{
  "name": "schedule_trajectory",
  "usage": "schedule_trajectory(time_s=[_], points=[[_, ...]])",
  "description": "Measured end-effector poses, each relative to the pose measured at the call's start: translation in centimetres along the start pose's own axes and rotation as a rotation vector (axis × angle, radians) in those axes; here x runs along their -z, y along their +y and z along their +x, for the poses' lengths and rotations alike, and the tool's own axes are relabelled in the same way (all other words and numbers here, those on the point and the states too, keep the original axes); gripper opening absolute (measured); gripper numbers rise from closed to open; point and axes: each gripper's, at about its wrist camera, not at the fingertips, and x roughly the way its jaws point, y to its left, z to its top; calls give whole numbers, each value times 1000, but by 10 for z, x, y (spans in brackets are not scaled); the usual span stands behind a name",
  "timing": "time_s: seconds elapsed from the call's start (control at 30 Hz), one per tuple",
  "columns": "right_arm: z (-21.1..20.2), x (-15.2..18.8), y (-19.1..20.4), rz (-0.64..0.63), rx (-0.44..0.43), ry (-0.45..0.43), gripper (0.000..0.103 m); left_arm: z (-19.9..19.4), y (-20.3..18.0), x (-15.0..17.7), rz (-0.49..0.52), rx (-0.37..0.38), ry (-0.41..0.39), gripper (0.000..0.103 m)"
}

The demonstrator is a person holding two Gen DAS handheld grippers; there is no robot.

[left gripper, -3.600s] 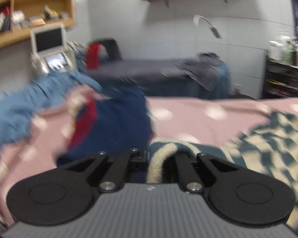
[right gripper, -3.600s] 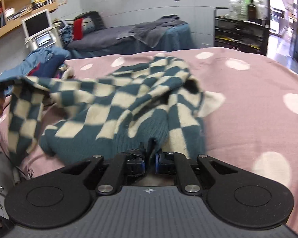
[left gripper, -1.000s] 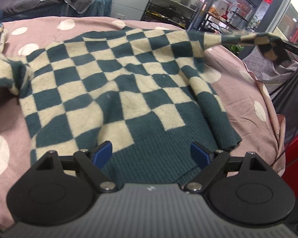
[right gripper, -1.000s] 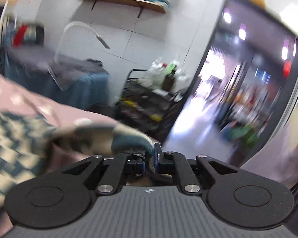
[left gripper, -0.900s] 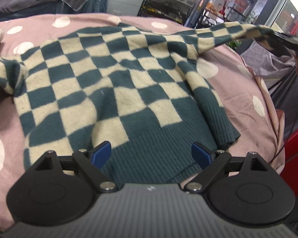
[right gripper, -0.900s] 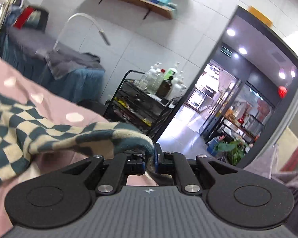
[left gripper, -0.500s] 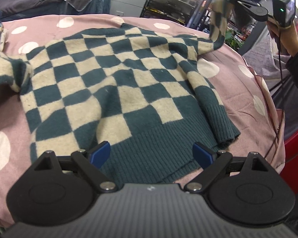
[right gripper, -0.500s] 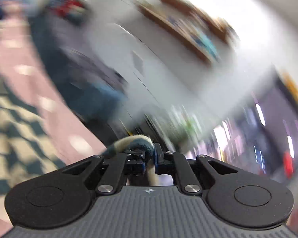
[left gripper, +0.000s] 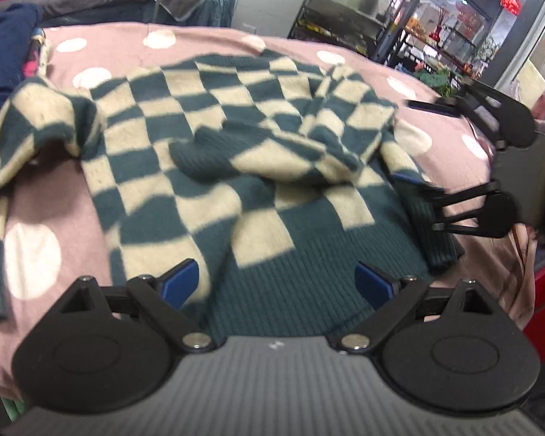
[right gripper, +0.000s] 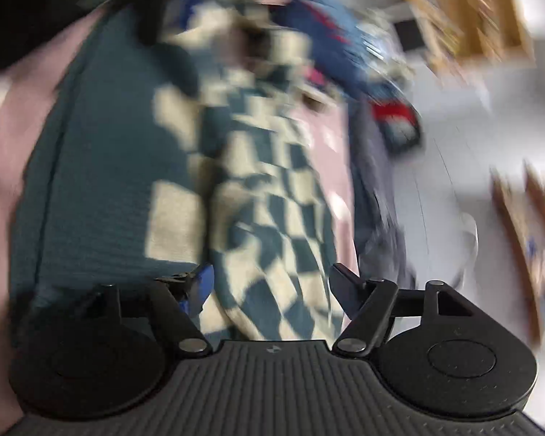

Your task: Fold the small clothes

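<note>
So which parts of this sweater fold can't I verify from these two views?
- Left sleeve end: left wrist view, cut by the left edge.
- Hem edge: left wrist view, hidden behind the left gripper.
- Folded sleeve lie: right wrist view, motion blur.

- The sweater (left gripper: 236, 152) lies spread on the bedspread (left gripper: 32, 261), filling the middle of the left wrist frame; one sleeve (left gripper: 272, 145) is laid across its body, the other sleeve (left gripper: 36, 127) lies at the left edge
- The left gripper (left gripper: 278, 283) sits at the lower centre, over the sweater's hem
- The right gripper (left gripper: 418, 145) stands at the right edge, beside the sweater
- A heap of clothes (left gripper: 7, 47) lies at the upper left; a rack (left gripper: 345, 25) stands behind the bed, upper right
</note>
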Motion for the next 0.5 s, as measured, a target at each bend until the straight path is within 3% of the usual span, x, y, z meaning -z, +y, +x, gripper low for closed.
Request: schedule_trajectory(time_s=[0.07, 0.13, 0.17, 0.2, 0.3, 0.37, 0.47, 0.5], points=[[-2, 15, -36, 265, -3, 51, 100, 1, 4, -15, 7, -8, -35, 94], [9, 40, -70, 491, 4, 134, 81, 3, 5, -39, 51, -18, -95, 94], [15, 54, -84, 595, 6, 169, 59, 6, 6, -53, 88, -31, -130, 94], [21, 69, -96, 695, -2, 197, 53, 12, 8, -67, 133, -43, -149, 94], [31, 100, -102, 832, -33, 228, 52, 47, 19, -105, 286, -46, -83, 84], [33, 106, -102, 843, -23, 241, 55, 70, 32, -122, 339, 37, 4, 73], [32, 112, -104, 869, -37, 243, 57, 96, 53, -136, 349, 164, 60, 72], [34, 109, -102, 867, -49, 240, 57, 106, 60, -138, 338, 181, 90, 66]])
